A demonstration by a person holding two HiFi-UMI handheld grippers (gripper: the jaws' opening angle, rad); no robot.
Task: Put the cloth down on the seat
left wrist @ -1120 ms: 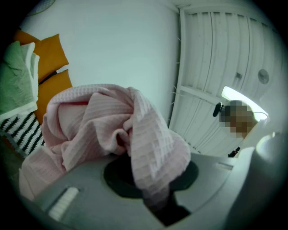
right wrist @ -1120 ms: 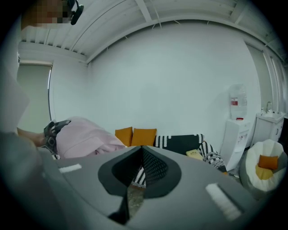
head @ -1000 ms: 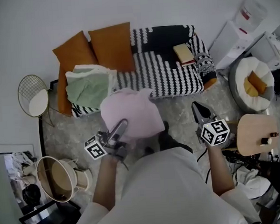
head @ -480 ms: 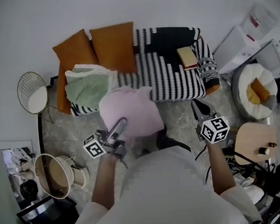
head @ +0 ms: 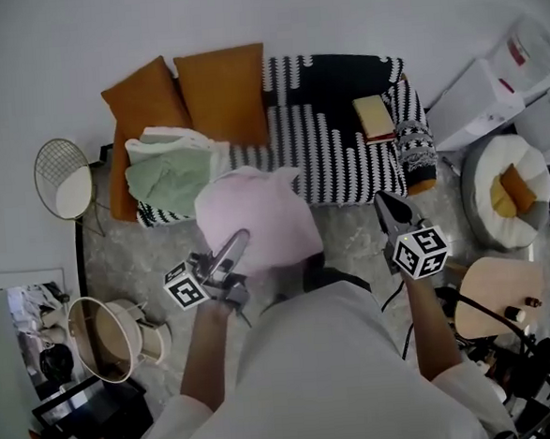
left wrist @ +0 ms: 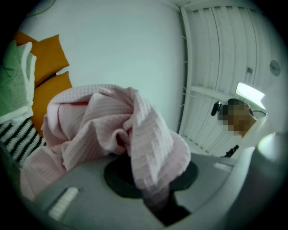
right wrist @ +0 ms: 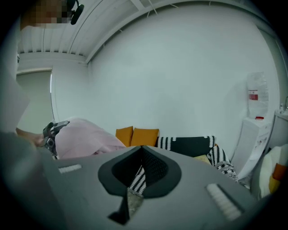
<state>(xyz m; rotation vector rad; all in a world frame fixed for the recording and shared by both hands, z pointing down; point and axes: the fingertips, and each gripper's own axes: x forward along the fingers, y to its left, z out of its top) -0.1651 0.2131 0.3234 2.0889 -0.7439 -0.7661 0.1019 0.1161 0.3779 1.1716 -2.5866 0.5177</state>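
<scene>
Left claw (head: 239, 239) is up off the floor, jaws pinching a fold of the pink cloth (head: 256, 215), and the fabric bunches and drapes out over the front of that claw. The grip looks firm: in the left gripper view the cloth runs right down into the throat between the jaws.

So pickup is done, delivery is not. The striped seat (head: 345, 153) of the sofa lies ahead of the left claw, just past the far edge of the hanging cloth, and the cloth is not yet resting on it.

A green cloth (head: 169, 179) sits on the seat, ahead and to the left of the claw, with orange cushions (head: 219, 91) behind it. A book (head: 374, 118) lies far ahead to the right. The open striped stretch between them looks like the landing spot.

Right claw (head: 387, 206) hangs well off to the right of the left one, tips pressed together, nothing in them.

What's left, as I read it: carry forward over the seat, lower, let go
</scene>
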